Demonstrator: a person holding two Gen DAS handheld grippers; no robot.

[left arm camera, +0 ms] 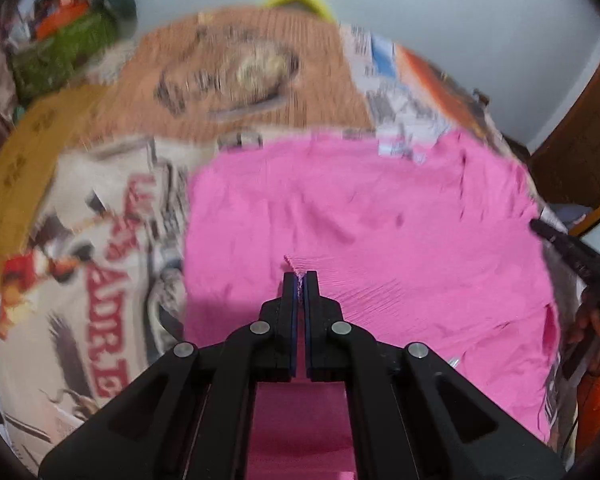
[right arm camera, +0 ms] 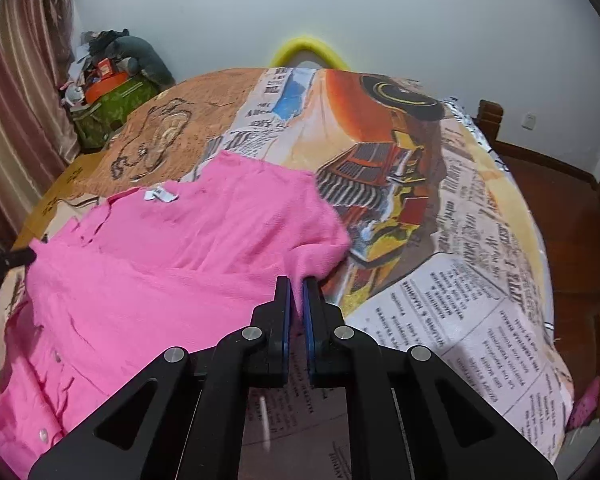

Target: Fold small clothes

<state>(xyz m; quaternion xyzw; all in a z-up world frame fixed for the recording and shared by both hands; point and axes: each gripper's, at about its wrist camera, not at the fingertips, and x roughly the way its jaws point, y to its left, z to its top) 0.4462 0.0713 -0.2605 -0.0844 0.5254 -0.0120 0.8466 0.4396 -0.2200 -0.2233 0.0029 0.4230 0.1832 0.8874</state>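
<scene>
Garment: I saw the bright pink crinkled cotton shirt (right arm camera: 172, 256) lying flat on the newspaper-print bedspread (right arm camera: 452, 280).
Left gripper (left arm camera: 300, 280): clenched on a thin pinch.
Right gripper (right arm camera: 296, 284): clenched on the sleeve.
Risk: I judged the thin pinch might slip when lifted.

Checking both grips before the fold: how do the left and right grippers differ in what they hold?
The left gripper pinches a small raised peak within the pink shirt; the right gripper pinches a sleeve edge beside the printed bedspread. The left view is blurred, the right sharp. Both are shut on the same shirt.
</scene>
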